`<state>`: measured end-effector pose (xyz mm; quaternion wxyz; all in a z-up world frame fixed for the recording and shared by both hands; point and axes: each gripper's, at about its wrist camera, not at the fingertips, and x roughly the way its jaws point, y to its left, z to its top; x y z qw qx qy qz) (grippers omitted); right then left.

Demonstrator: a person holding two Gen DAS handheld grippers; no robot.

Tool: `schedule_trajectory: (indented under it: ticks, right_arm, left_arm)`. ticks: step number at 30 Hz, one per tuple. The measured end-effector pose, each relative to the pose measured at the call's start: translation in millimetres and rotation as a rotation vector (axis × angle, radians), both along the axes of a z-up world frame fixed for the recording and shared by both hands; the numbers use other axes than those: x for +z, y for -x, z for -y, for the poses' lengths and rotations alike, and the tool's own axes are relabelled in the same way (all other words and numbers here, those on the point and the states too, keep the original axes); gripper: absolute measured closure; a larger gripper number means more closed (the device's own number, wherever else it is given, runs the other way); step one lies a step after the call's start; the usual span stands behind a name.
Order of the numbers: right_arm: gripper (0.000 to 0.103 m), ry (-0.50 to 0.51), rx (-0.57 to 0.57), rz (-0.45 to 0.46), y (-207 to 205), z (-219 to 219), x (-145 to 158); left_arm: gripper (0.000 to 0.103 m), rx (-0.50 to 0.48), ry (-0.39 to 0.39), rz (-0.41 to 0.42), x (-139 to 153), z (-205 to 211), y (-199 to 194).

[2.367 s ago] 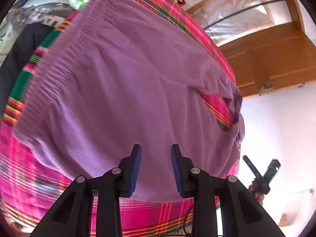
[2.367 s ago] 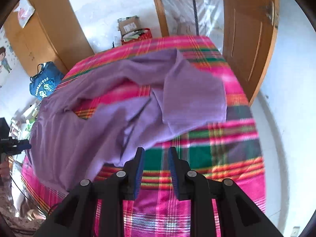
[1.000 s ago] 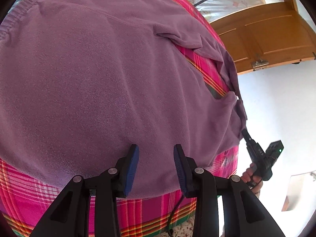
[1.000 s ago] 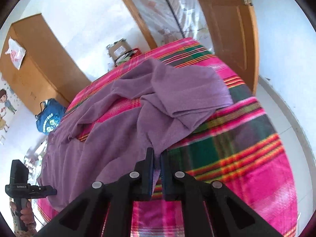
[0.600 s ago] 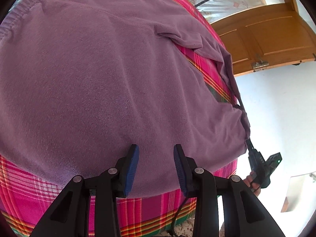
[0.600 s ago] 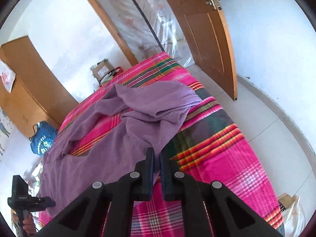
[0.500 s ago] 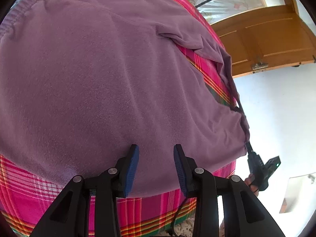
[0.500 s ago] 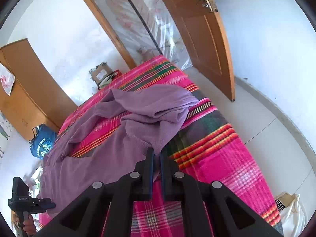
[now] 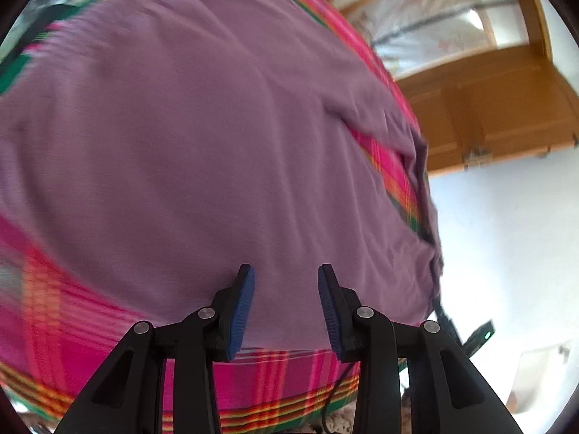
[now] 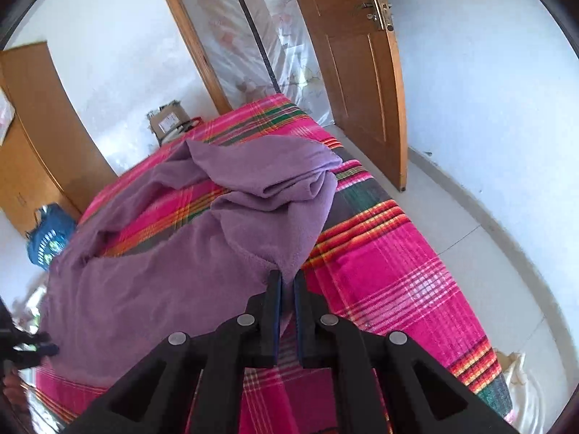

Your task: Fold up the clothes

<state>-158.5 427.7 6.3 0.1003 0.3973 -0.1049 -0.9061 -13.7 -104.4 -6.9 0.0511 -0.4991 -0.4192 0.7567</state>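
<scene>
Purple garment (image 9: 224,152) spread on a pink plaid blanket (image 9: 90,332), both grippers at its near edge.

Left wrist view: the blanket covered a bed in a white-walled room with a wooden door (image 9: 499,108) behind. The garment lay broad and mostly flat, blurred. The left gripper (image 9: 286,307) stood spread with nothing between its blue pads, hovering over the hem. Right wrist view: the garment (image 10: 152,275) lay rumpled, its far part folded over (image 10: 275,166), with bare blanket (image 10: 391,271) to the right. The right gripper (image 10: 286,285) was opening, a corner of purple cloth between its narrow jaws. A wooden cupboard (image 10: 39,126), a blue bag (image 10: 47,238) and a cardboard box (image 10: 166,123) stood beyond the bed.
</scene>
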Motion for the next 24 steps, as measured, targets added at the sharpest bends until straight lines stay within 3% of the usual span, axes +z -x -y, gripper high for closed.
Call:
schedule_trajectory:
  ticks: [4,7,10,12,15,18,20,24]
  right_arm:
    - [0.093,-0.080,0.006,-0.030,-12.2,9.1,7.7]
    - [0.092,-0.169,0.040,-0.101,-28.1,26.6,22.1]
    - [0.089,-0.200,0.170,-0.152,-41.4,59.4,34.4]
    - [0.082,-0.184,0.301,-0.166,-49.9,89.4,37.9]
    - [0.078,-0.156,0.543,-0.176,-65.3,146.6,36.3]
    - [0.078,-0.201,0.735,-0.205,-84.7,198.8,30.5]
    - [0.078,-0.224,0.834,-0.203,-94.1,227.7,24.0]
    - [0.076,-0.245,0.913,-0.178,-103.9,260.3,11.4]
  left_arm:
    - [0.065,0.171,0.010,-0.028,8.5,46.8,-32.4]
    - [0.065,0.303,0.018,-0.030,9.4,79.0,-56.8]
    - [0.065,0.395,0.025,-0.015,4.6,102.0,-76.4]
    - [0.065,0.417,0.059,0.003,2.0,107.0,-82.6]
    - [0.065,0.425,0.023,0.021,-9.1,111.9,-82.2]
    - [0.065,0.416,0.009,0.031,-14.9,111.5,-74.9]
    - [0.065,0.411,0.014,0.027,-14.7,111.8,-69.0]
    - [0.065,0.422,0.005,0.024,-15.2,118.1,-62.5]
